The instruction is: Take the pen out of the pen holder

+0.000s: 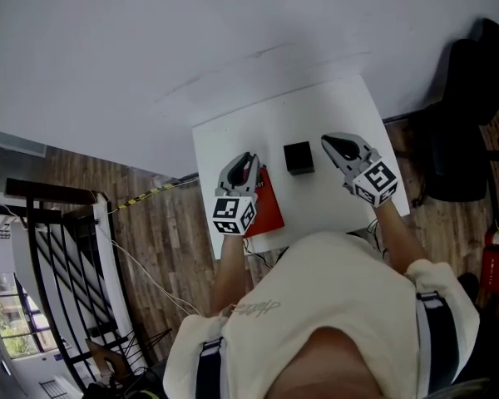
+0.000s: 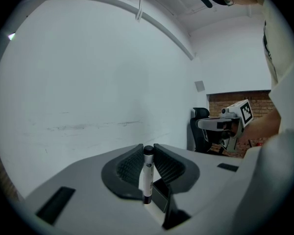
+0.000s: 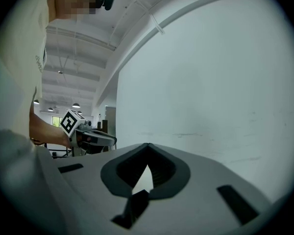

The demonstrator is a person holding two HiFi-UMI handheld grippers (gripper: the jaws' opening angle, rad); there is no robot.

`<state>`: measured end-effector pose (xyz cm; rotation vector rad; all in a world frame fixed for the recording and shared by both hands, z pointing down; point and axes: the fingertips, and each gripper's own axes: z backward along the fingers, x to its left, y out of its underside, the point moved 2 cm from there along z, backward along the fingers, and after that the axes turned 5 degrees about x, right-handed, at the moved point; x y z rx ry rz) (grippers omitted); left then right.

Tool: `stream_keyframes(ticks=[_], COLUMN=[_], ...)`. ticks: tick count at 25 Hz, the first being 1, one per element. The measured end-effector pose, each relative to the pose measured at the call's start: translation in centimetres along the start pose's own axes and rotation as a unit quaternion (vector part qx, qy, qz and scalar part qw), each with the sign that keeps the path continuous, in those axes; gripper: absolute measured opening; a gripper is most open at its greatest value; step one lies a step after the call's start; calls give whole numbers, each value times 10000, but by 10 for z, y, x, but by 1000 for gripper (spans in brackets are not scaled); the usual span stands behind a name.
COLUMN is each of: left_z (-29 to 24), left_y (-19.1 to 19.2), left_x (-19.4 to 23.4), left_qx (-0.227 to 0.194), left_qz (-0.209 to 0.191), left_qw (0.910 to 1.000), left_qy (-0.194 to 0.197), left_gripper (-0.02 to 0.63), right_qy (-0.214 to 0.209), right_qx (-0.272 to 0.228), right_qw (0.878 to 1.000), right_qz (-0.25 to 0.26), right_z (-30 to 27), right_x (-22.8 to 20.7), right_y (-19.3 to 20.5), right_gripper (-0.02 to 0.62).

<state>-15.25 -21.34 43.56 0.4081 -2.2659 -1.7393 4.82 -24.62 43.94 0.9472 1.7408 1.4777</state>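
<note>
pen (image 2: pixel 147 173) looked smooth white plastic, black cap. left gripper (image 2: pixel 147 148) was matt grey plastic, pads (image 2: pixel 130 166) dark and ribbed. table (image 1: pixel 258 127) was smooth matt white; floor (image 1: pixel 175 248) beside table was wood plank.

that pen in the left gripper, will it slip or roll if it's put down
Probably stiff and light: the pen stands straight and upright, pinched between ribbed pads of the left gripper, so slipping looks unlikely. Its round barrel would likely roll on the flat table.

Pen (image 2: pixel 147 174) too small to make out in head view. Red item (image 1: pixel 269 209) half covered by left gripper (image 2: pixel 148 150), kind unclear. Pen holder (image 1: pixel 298 157) interior unreadable. Table (image 1: pixel 316 115) near edge hidden behind person's torso (image 1: pixel 333 306).
</note>
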Motion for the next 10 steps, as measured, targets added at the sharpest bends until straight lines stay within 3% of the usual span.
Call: stream_keyframes(ticks=[10], left_z=[-6], left_y=[-4], left_x=[-8], left_qx=[-55], left_qz=[38], left_qw=[10000], left_qy=[44], left_gripper=[78], right_qy=[-26], right_qx=[15], right_qw=[10000], right_qz=[-60], right_z=[1], right_x=[-9], right_y=[11], right_gripper=[8])
